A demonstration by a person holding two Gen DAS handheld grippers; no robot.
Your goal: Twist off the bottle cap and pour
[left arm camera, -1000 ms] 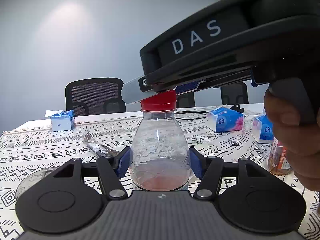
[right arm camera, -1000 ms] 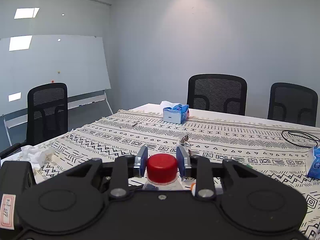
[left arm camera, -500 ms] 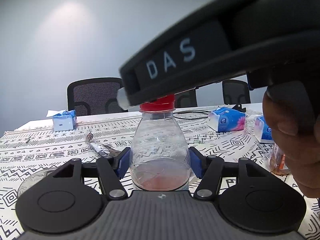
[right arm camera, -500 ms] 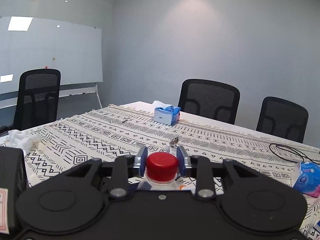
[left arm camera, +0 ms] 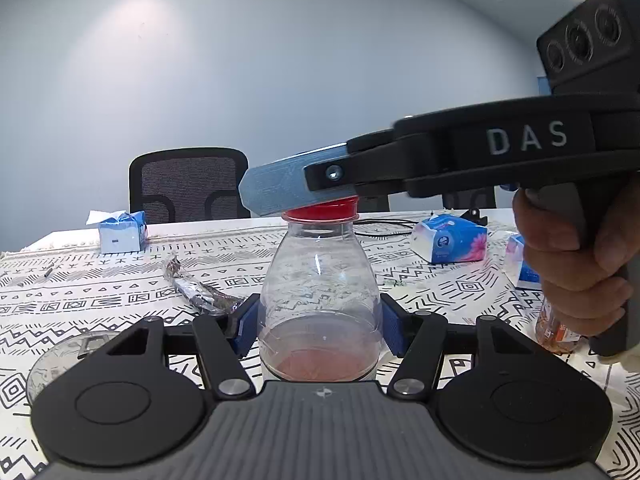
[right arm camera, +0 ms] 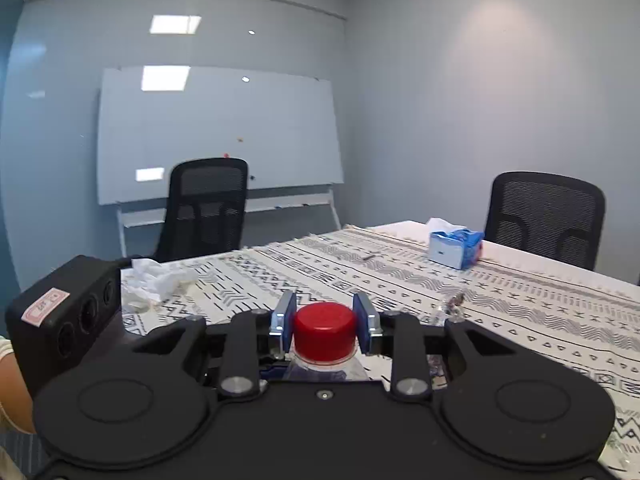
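"DAS" is printed in pale letters on the side of the right tongs (left arm camera: pixel 280 196), which are closed narrowly on the red cap (right arm camera: pixel 325 330). The clear bottle (left arm camera: pixel 319 300), upright on the patterned bench (left arm camera: pixel 100 284) with a little pink liquid, is clamped by the left tongs (left arm camera: pixel 318 330). The red-bordered sticker (right arm camera: pixel 45 305) cannot be read. The small bottle (left arm camera: pixel 554 330) is mostly hidden behind the hand (left arm camera: pixel 576 256).

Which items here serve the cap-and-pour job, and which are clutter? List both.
In use: bottle, held by the left tongs; red cap, between the right tongs.

Lying about: tissue packs, crumpled tissue, wrapper, black cable, small bottle.
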